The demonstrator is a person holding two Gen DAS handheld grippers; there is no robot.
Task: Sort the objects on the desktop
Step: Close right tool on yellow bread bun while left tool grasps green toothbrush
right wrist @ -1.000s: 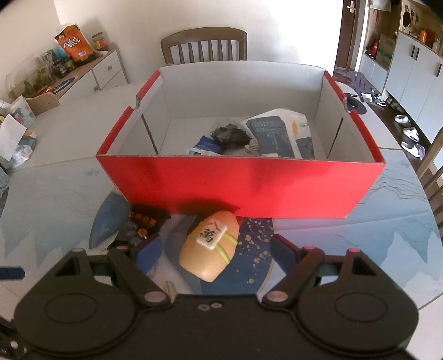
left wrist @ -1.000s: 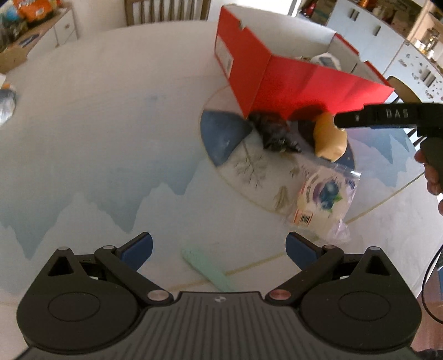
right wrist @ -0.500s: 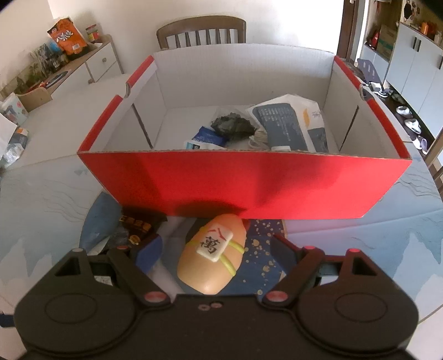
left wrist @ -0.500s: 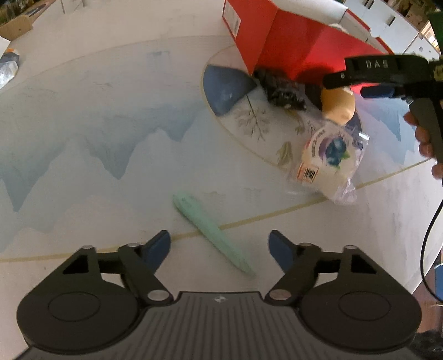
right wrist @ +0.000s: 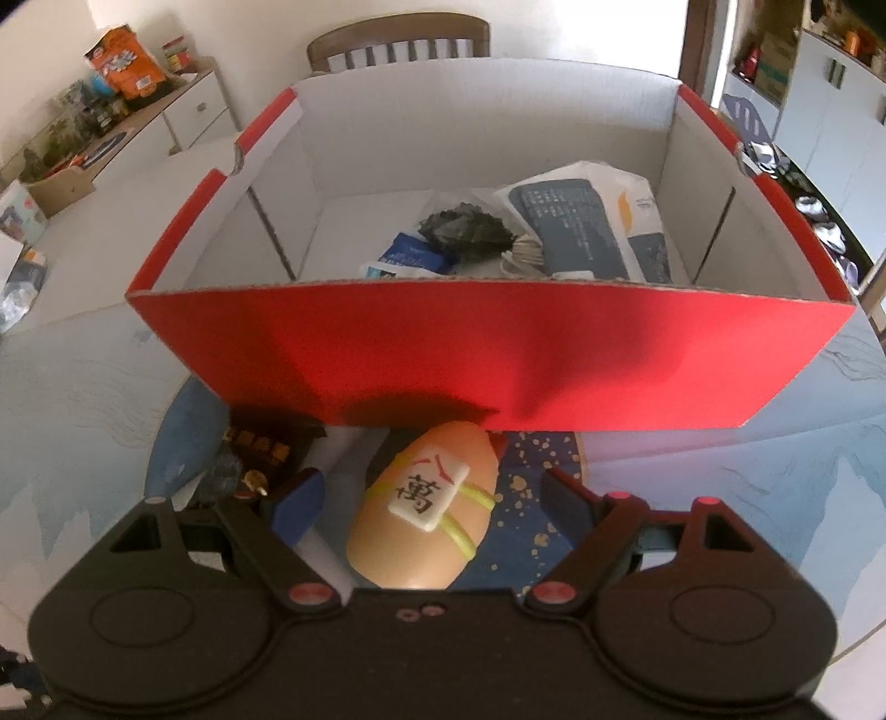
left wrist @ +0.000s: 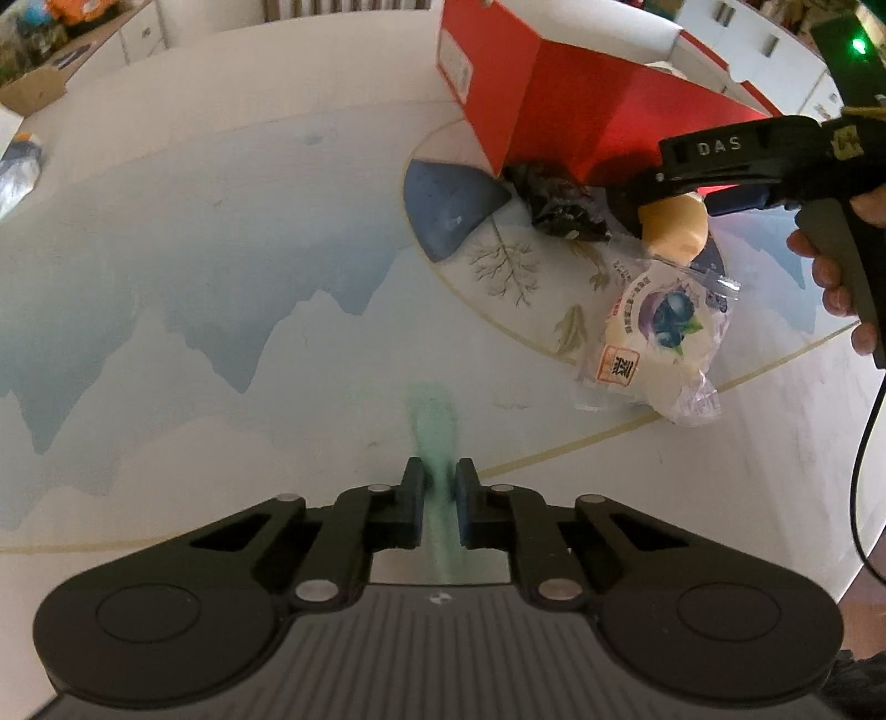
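Observation:
A pale green stick [left wrist: 434, 426], blurred, lies on the table pointing away from me. My left gripper [left wrist: 440, 487] has its jaws closing tight on the stick's near part, and both pads press its sides. In the right wrist view a peach egg-shaped toy [right wrist: 426, 515] with a mahjong tile strapped on lies in front of the red box [right wrist: 487, 354]. My right gripper [right wrist: 432, 501] stands open astride the toy, with a gap at each pad. Inside the box lie a white and blue packet [right wrist: 598, 221], a dark crumpled thing and a small blue pack.
A dark wrapped item [right wrist: 266, 448] lies left of the toy, close to my right gripper's left finger. A blueberry snack packet [left wrist: 659, 332] lies nearer on the table. A person's hand [left wrist: 830, 277] holds the right gripper's handle. A chair [right wrist: 398, 39] and cupboards stand behind the table.
The left jaws went from wide open to shut on the green stick, which now lies in line with the gripper. The right gripper came slightly lower over the toy and stayed open.

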